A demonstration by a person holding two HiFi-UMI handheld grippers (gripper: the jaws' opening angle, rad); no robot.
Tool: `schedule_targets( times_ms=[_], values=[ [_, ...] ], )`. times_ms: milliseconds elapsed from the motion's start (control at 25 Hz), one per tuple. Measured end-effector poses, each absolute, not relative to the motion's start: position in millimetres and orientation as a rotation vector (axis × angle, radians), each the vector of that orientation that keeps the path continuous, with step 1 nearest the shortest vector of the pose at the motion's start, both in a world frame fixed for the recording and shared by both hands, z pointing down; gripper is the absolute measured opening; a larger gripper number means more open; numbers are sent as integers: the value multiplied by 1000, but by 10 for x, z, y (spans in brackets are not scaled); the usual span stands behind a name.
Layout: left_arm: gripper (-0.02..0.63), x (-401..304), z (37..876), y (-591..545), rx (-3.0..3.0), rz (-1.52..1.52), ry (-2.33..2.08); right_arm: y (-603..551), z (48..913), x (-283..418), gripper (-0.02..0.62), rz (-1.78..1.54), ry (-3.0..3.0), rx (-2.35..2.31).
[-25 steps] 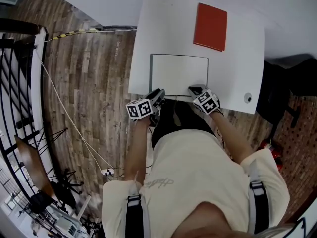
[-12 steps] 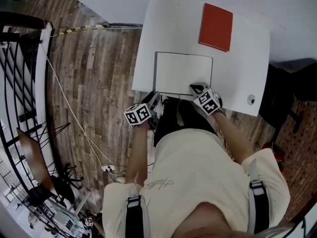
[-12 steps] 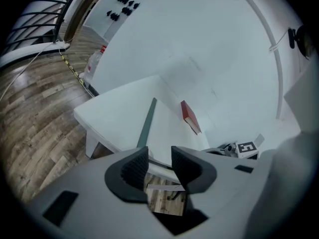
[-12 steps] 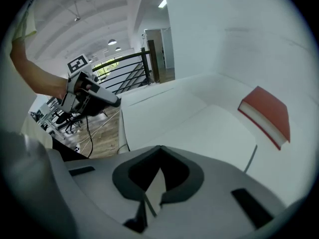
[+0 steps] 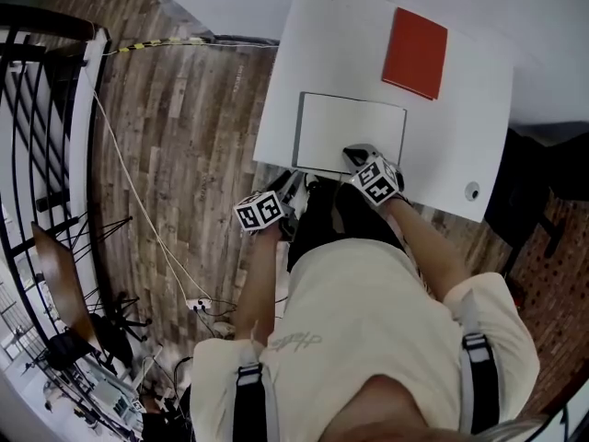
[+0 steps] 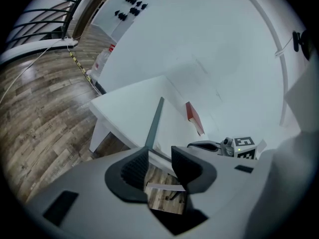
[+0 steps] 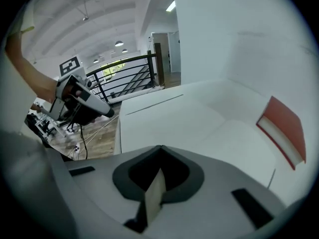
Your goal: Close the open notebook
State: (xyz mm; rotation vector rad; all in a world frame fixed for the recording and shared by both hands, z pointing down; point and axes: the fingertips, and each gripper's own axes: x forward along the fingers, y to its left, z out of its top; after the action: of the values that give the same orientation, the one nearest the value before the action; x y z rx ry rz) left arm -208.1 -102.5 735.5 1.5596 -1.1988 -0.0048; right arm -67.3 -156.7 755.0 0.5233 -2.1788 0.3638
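White notebook (image 5: 354, 129) sheet in the tightly closed right claw (image 7: 158, 158); left claw (image 6: 160, 159) wide apart, empty.

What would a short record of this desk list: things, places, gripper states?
Table: white
White notebook: flat at the near edge, grey strip along its left side
Red notebook: closed, farther back, apart from the white one
Left gripper: open, off the table's near edge
Right gripper: jaws together, over the white notebook's near right part
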Motion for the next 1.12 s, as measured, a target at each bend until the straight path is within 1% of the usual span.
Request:
schedule_targets(
  times_ms=[480, 640, 840, 920, 960, 1120],
  values=[
    [143, -2044, 7511, -891, 1477, -83, -1144, -1329, 7593, -691, 3, 455, -2181, 482],
    [153, -2030, 7576, -955, 1446, -125, -1125, -1324, 7587, -696, 3, 438, -2177, 462],
    [152, -2028, 7642, -1005, 1410, -153, -1136, -1232, 7524, -656, 5, 390, -2162, 424],
    [139, -2039, 7666, -1014, 1392, -159, -1150, -1169, 7474, -624, 3, 370, -2171, 411],
    [116, -2050, 7675, -1010, 1385, -160, -1158, -1146, 7458, -604, 3, 366, -2179, 412],
    [77, -2059, 7669, -1010, 1356, -198, -1170, -1129, 7419, -488, 3, 376, -2208, 437]
  ],
)
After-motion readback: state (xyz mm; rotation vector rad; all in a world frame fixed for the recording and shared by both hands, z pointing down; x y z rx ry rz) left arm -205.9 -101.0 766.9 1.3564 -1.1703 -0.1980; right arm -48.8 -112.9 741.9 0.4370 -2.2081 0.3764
